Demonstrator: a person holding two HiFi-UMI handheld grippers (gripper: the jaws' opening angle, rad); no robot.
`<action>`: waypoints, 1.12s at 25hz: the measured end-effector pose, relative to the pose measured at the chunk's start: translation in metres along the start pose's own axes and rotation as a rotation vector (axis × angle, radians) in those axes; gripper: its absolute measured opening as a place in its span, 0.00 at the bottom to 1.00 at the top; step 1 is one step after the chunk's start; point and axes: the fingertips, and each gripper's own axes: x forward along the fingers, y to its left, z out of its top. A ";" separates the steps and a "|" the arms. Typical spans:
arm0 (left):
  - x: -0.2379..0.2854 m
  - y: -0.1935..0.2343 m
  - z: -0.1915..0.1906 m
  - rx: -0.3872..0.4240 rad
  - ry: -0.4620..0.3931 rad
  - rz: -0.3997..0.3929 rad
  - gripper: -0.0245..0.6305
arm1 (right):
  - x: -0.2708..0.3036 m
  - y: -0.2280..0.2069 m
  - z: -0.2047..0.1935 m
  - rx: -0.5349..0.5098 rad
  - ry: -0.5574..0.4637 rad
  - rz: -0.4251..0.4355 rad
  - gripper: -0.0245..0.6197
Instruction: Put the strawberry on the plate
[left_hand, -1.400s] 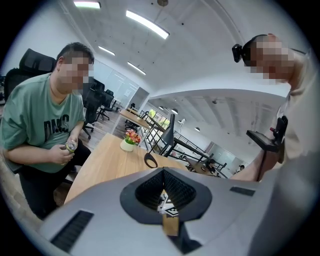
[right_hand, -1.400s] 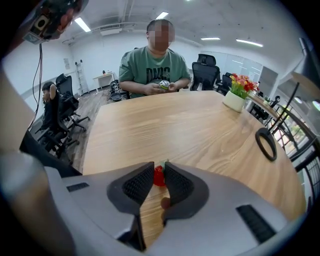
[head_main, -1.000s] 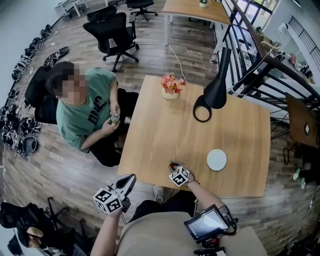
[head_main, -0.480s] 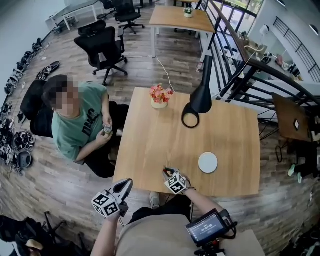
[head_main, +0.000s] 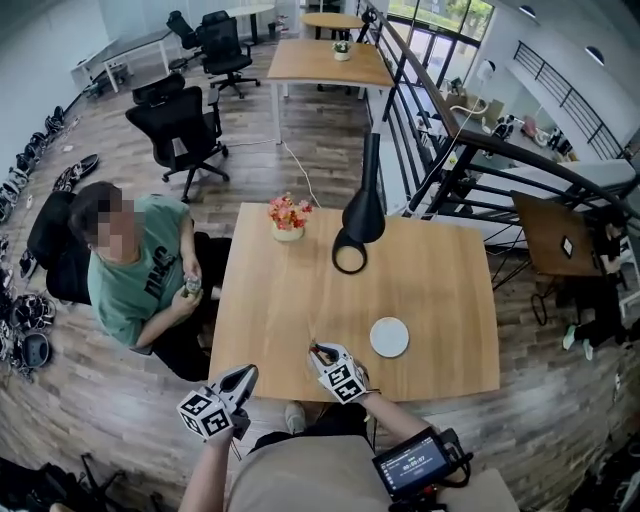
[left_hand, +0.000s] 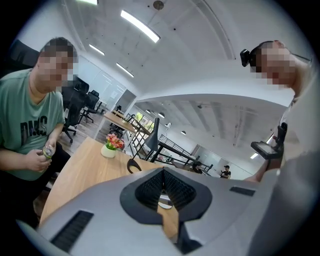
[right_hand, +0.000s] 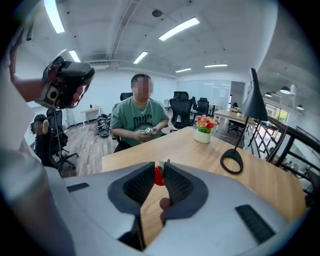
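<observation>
Red strawberry (right_hand: 158, 175) pinched between the jaws of the right gripper (right_hand: 159, 168), over the wooden table (head_main: 440, 290) close to its near edge. White plate (head_main: 389, 337) on the table to the right, near but apart. Left gripper (left_hand: 163, 172) off the table's near side, jaws pressed together with nothing between.

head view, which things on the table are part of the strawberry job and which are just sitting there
In the job: strawberry, pinched in the right gripper; white plate, nothing on it.
Just there: potted flowers; black desk lamp.
</observation>
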 end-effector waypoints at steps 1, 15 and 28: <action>0.005 -0.002 0.000 0.004 0.001 -0.004 0.04 | -0.006 -0.004 0.004 0.014 -0.021 -0.005 0.14; 0.116 -0.061 0.012 0.017 0.007 -0.034 0.04 | -0.108 -0.093 0.048 0.108 -0.221 -0.028 0.14; 0.176 -0.094 0.010 0.024 -0.007 -0.008 0.04 | -0.184 -0.169 0.069 0.170 -0.360 -0.032 0.14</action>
